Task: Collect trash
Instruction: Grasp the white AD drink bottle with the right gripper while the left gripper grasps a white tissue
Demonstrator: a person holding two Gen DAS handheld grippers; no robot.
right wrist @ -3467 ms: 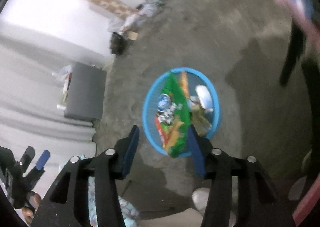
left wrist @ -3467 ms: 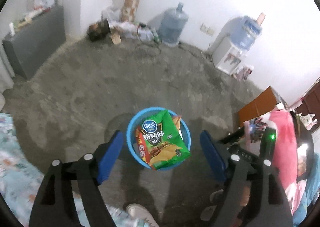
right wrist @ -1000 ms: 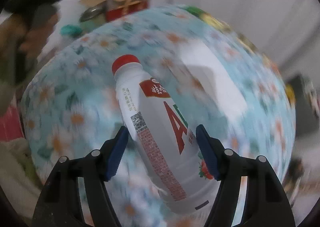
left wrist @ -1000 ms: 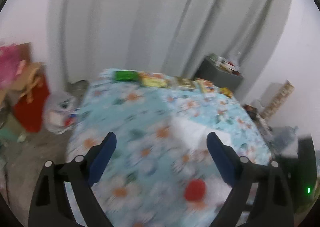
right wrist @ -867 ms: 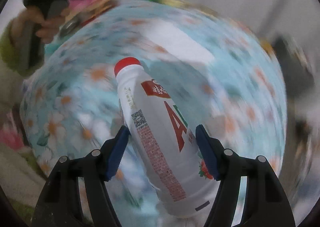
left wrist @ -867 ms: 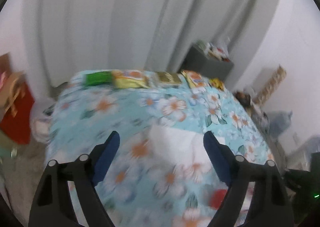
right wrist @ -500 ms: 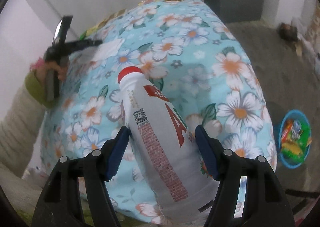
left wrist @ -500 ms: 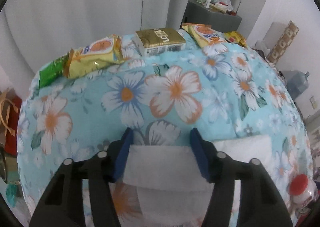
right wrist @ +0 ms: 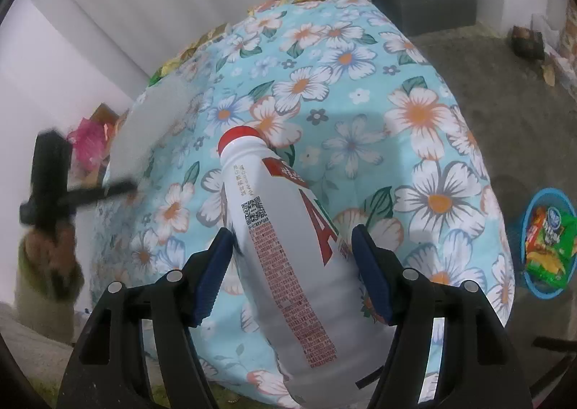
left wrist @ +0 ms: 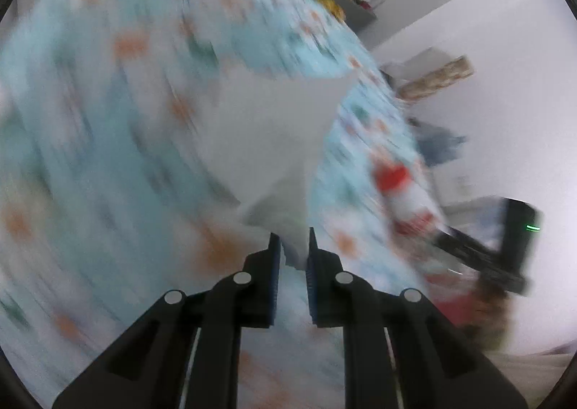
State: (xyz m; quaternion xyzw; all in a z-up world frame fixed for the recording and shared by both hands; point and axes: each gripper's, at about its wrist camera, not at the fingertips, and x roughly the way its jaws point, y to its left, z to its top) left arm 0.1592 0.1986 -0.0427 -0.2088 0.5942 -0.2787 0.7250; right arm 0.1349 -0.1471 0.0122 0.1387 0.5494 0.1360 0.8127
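1. Blue-padded fingers (right wrist: 368,279) of the right gripper (right wrist: 292,279) clamp a white plastic bottle with a red cap (right wrist: 288,239) at lower centre of the right wrist view.
2. Bottle's long axis runs from bottom centre up and slightly left, with the cap pointing away over the floral blue cloth (right wrist: 414,127).
3. Left gripper (left wrist: 291,257) has just been closing; its jaws pinch a white paper sheet (left wrist: 274,131), which fans up from the pads to mid-frame.
4. At right edge, a blue round bin (right wrist: 530,286) holds snack bags.
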